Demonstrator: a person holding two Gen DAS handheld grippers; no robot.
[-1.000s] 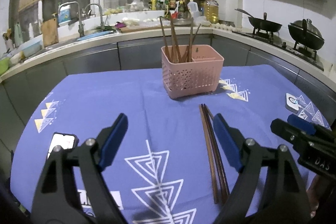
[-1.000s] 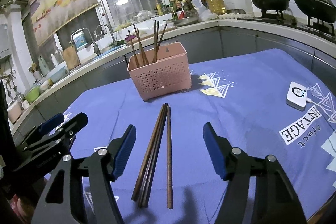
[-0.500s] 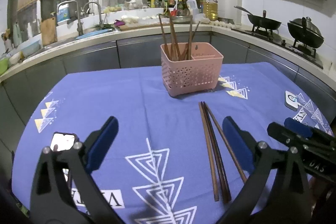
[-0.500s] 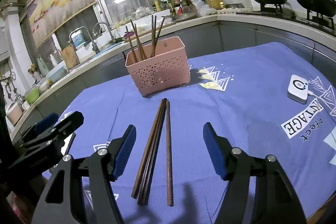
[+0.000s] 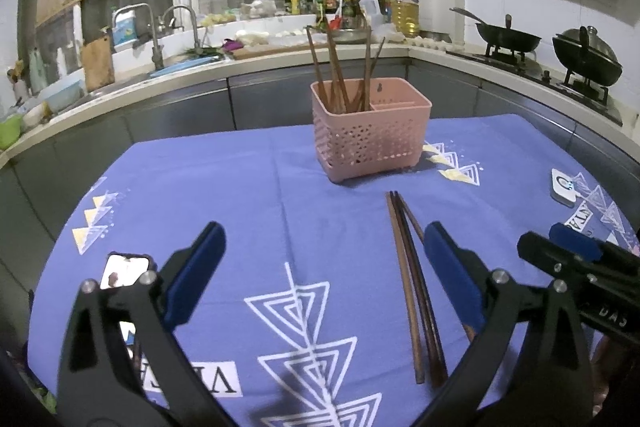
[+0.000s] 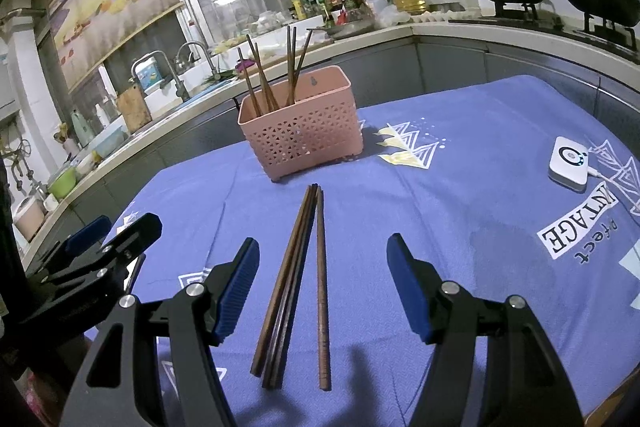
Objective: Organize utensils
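- Left wrist view: the left gripper (image 5: 320,275) hangs over the blue tablecloth (image 5: 200,187) with its jaws spread about as wide as they go and nothing between them; the loose chopsticks (image 5: 412,287) lie on the cloth at about 3 o'clock from its centre, just inside the right-hand pad, pointing toward 12; the pink basket (image 5: 372,143) stands at 12 o'clock, well beyond them; its left compartment holds several chopsticks standing on end and leaning, its right compartment looks empty from here; a phone (image 5: 122,269) lies at 9 o'clock, a small white device (image 5: 563,187) at 2 o'clock.
- Right wrist view: the right gripper (image 6: 322,287) is partly open and empty, its pads on either side of the loose chopsticks (image 6: 304,279), which lie flat on the cloth at dead centre; I count about four, one lying slightly apart on the right; the basket (image 6: 302,131) sits at 12 o'clock, the same sticks upright in its left half; the left gripper (image 6: 100,247) shows at 9 o'clock.
- My read: this is the pick-up step, with some sticks already binned; the next move calls for the right gripper to drop low and close squarely on the thin sticks, which may roll or scatter.
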